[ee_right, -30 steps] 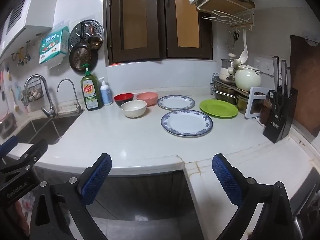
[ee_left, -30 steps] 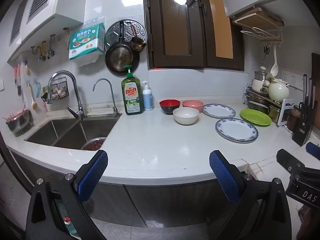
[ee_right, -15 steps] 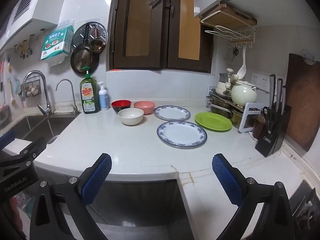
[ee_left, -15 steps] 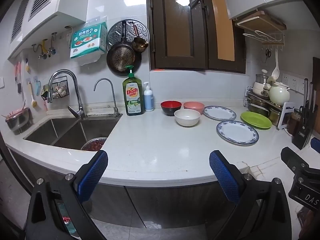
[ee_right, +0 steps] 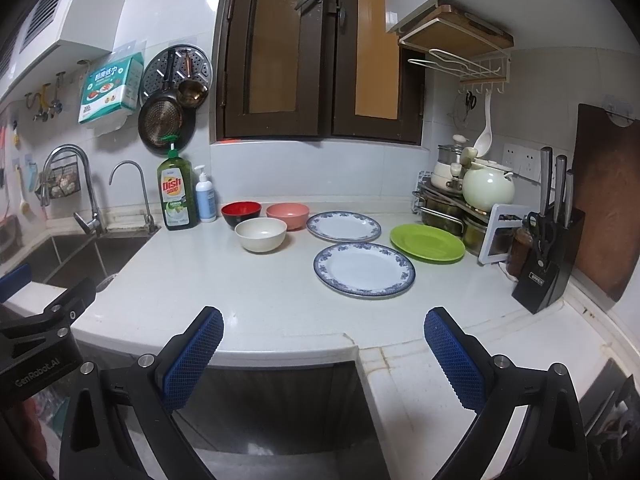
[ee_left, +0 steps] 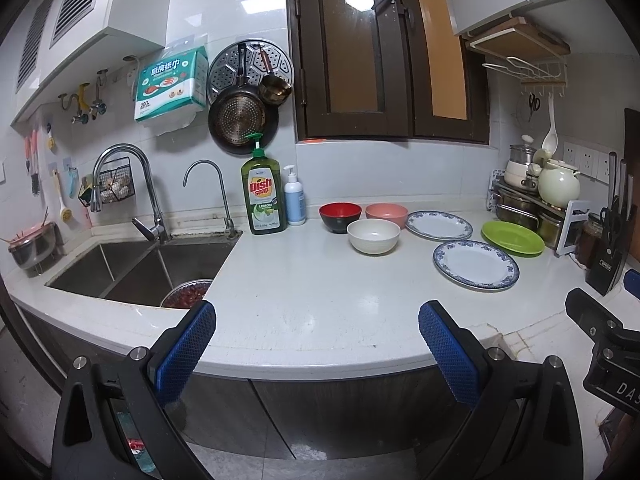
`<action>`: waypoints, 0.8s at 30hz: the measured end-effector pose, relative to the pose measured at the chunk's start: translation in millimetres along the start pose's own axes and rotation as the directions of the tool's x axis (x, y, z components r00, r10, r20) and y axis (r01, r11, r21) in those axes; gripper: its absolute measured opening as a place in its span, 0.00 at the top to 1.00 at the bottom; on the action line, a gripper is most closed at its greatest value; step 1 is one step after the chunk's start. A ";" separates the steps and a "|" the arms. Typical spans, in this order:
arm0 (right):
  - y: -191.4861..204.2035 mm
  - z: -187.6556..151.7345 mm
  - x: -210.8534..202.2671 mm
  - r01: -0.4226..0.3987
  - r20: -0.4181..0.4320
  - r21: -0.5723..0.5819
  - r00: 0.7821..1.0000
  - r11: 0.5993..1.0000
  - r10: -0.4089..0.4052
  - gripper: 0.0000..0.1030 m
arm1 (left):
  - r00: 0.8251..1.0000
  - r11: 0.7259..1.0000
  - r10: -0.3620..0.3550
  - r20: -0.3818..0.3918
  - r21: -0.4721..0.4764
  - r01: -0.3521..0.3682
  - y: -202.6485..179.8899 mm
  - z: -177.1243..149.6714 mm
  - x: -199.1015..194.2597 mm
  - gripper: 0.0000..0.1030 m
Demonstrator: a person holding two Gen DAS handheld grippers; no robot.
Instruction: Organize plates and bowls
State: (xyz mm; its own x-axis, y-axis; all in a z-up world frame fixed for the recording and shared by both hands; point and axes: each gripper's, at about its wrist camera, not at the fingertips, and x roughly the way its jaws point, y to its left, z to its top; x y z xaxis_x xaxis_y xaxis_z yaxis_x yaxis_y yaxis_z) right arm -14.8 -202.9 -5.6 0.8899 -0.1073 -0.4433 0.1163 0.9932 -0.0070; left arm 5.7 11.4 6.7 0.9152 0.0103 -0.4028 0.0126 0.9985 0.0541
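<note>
- At the far left, a steel sink [ee_left: 132, 268] sits in the white counter [ee_left: 312, 292], with a tall tap [ee_left: 132, 184] over it.
- Next comes a green dish soap bottle [ee_left: 263, 196] and a small white pump bottle [ee_left: 294, 198] by the wall.
- Three bowls sit close together: a red bowl [ee_left: 340, 217] and a pink bowl [ee_left: 386, 214] at the back, and a white bowl [ee_left: 373, 236] in front of them.
- To their right lie two blue-rimmed plates, the back plate [ee_left: 439, 225] and the front plate [ee_left: 475, 265], apart from each other.
- A green plate [ee_left: 513, 237] lies further right, near the pot rack [ee_right: 452, 208].
- A black knife block [ee_right: 548, 256] stands at the far right.
- The left gripper [ee_left: 316, 350] has its blue fingers spread wide, holding nothing. All the bowls and plates are well ahead of it, not between the fingers.
- The right gripper [ee_right: 322, 354] is spread wide too and empty. The front plate is the closest dish, ahead of it on the counter.
</note>
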 end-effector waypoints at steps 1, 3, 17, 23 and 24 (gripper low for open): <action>0.0 0.6 0.3 0.002 0.000 0.001 1.000 1.000 -0.002 0.01 | 1.000 1.000 -0.001 0.001 0.002 0.001 -0.5 0.7 0.7 0.00; 0.4 1.8 0.6 0.003 0.002 0.004 1.000 1.000 -0.003 0.01 | 1.000 1.000 -0.005 0.002 0.001 0.005 -0.3 1.3 1.8 0.00; 2.8 7.4 3.0 0.000 0.011 0.011 1.000 1.000 0.000 0.01 | 1.000 1.000 -0.011 0.010 0.009 0.011 1.7 6.9 5.2 0.00; 4.6 7.8 0.5 0.001 0.022 0.011 1.000 1.000 -0.001 0.01 | 1.000 1.000 -0.019 0.016 0.012 0.019 3.6 10.4 4.6 0.00; 4.7 8.1 0.0 -0.001 0.022 0.011 1.000 1.000 0.001 0.01 | 1.000 1.000 -0.019 0.018 0.012 0.019 3.2 9.6 3.8 0.00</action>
State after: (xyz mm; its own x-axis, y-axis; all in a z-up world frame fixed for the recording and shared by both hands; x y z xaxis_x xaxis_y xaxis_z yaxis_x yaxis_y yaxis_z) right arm -10.6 -198.6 1.7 0.8996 -0.1075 -0.4233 0.1203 0.9927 0.0036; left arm 13.1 14.1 14.0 0.9220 -0.0101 -0.3872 0.0350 0.9977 0.0575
